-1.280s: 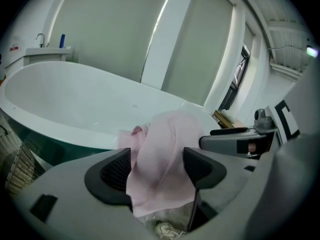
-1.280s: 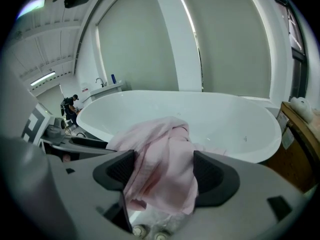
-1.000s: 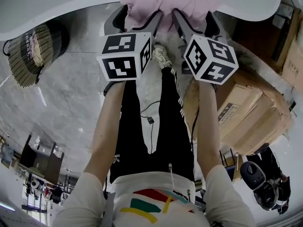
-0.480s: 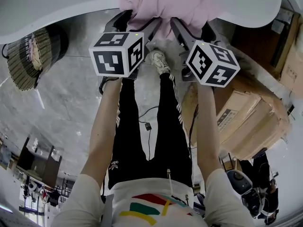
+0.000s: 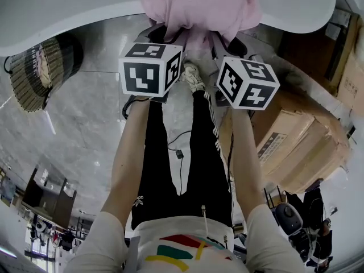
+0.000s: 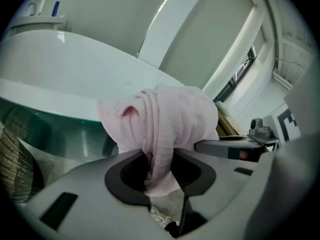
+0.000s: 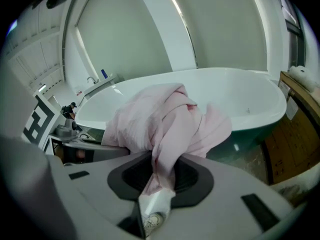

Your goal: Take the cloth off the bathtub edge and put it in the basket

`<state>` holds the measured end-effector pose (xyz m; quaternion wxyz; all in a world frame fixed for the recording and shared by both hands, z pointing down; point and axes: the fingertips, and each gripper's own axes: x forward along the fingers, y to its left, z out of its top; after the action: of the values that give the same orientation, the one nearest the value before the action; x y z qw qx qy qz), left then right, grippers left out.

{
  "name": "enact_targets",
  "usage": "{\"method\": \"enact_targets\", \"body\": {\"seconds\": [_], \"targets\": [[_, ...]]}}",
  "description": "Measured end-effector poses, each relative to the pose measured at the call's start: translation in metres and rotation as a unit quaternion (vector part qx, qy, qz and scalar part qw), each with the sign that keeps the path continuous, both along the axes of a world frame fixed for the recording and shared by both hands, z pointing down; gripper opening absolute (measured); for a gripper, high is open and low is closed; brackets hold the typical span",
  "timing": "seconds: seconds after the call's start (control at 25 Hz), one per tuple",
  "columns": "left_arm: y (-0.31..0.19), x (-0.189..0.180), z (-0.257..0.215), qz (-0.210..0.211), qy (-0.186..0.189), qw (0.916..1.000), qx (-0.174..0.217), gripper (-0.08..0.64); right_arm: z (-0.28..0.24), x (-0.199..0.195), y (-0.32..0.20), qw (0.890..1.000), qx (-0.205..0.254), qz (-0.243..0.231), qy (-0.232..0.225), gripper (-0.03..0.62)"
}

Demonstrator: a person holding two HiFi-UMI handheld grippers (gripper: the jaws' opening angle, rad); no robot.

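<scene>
L gripper (image 5: pixel 167 34): jaws have just been closing and now pinch a hanging fold of the pink cloth (image 5: pixel 199 7). In the left gripper view the fold runs down between the dark pads (image 6: pixel 131 176), bunched and squeezed at the L gripper (image 6: pixel 160 170) centre. R gripper (image 5: pixel 228 38): same, jaws have just been closing and are clamped on another fold of the same cloth. In the right gripper view the strip of cloth (image 7: pixel 165 119) drops through the R gripper (image 7: pixel 157 178) w/ its tail poking out below. Both grippers sit side by side at 12 o'clock in head view, pointing away and down, marker cubes facing cam. Each is held at the end of a bare forearm (image 5: pixel 129 152).

The cloth (image 6: pixel 170 119) is draped in a heap over the bathtub (image 5: pixel 68 10) edge, top centre of head view. It lies on the white rim, w/ its lower hem in the two grips. The tub (image 7: pixel 240 94) is white w/ a dark green outer wall and runs across 10 to 2 o'clock.

Wicker basket (image 5: pixel 40 67) sits at 9–10 o'clock on the grey marble floor (image 5: pixel 79 129), well apart from the cloth. It's beside the tub, and its weave shows at the left edge of the left gripper view (image 6: pixel 12 164). Cardboard boxes (image 5: pixel 301 135) are at 3–4 o'clock. A sneaker (image 5: pixel 193 74) is just below the grippers, black trousers (image 5: pixel 190 152) under it, and a thin cable (image 5: pixel 179 147) lies on the floor between the legs.
</scene>
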<state>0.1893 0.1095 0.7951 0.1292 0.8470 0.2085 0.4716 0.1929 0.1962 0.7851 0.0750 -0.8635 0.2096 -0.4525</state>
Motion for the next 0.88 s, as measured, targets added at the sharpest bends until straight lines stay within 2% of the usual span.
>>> {"method": "enact_targets", "body": {"seconds": [0.24, 0.48, 0.68, 0.88], "targets": [[0.001, -0.003, -0.011, 0.009, 0.030, 0.9989, 0.036, 0.114, -0.010, -0.003, -0.003, 1.000, -0.007, -0.005, 0.019, 0.094], [-0.001, -0.001, -0.037, 0.007, 0.063, 0.9964, 0.056, 0.101, -0.035, -0.002, -0.007, 0.999, -0.011, -0.020, 0.042, 0.081], [-0.004, 0.010, -0.081, -0.002, 0.087, 0.9948, 0.054, 0.095, -0.082, 0.007, -0.011, 0.996, -0.014, -0.029, 0.080, 0.080], [-0.009, 0.027, -0.147, -0.005, 0.125, 0.9910, 0.049, 0.092, -0.146, 0.025, -0.017, 0.993, -0.012, -0.028, 0.117, 0.080]]}}
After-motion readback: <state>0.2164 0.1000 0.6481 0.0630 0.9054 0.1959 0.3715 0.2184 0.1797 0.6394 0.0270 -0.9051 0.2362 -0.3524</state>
